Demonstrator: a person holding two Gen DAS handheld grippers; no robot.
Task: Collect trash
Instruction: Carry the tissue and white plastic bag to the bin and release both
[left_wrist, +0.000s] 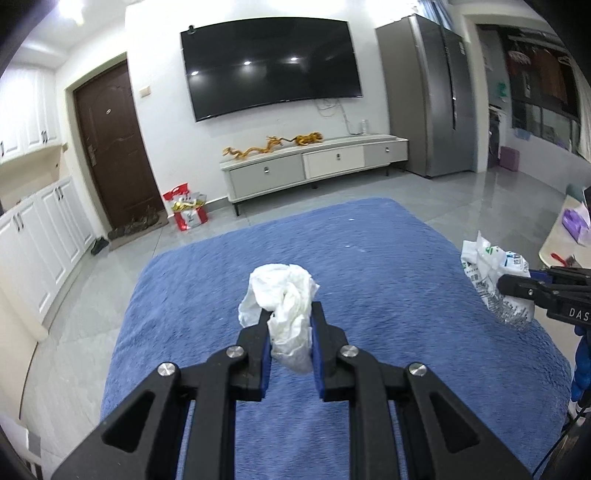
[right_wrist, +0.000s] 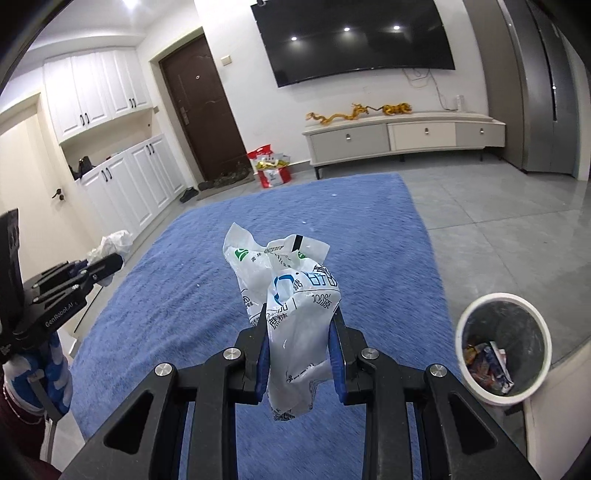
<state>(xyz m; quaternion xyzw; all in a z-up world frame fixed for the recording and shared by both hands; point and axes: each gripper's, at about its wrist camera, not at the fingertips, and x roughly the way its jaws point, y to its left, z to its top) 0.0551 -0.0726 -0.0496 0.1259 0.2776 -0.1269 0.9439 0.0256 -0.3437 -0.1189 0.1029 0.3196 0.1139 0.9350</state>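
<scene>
A crumpled white tissue (left_wrist: 284, 314) is being gripped by the left tool (left_wrist: 290, 321) at frame centre; a crinkled printed plastic bag (right_wrist: 295, 317) is being clamped by the right tool (right_wrist: 300, 325), above fuzzy blue carpet (right_wrist: 184, 277), a round white bin (right_wrist: 504, 343) lower right.

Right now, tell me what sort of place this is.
Most likely a home living room: a wall-mounted television above a low media cabinet, a blue rug on tiled floor, and a brown entry door.

**Count of things in view**

Two hand-held grippers: left (left_wrist: 290, 314), right (right_wrist: 301, 314). Two pieces of trash: one crumpled tissue (left_wrist: 282, 295), one printed plastic wrapper (right_wrist: 291, 295). One white bin (right_wrist: 502, 341) at lower right. One blue rug (left_wrist: 369, 258). One television (left_wrist: 273, 66) at top.
</scene>
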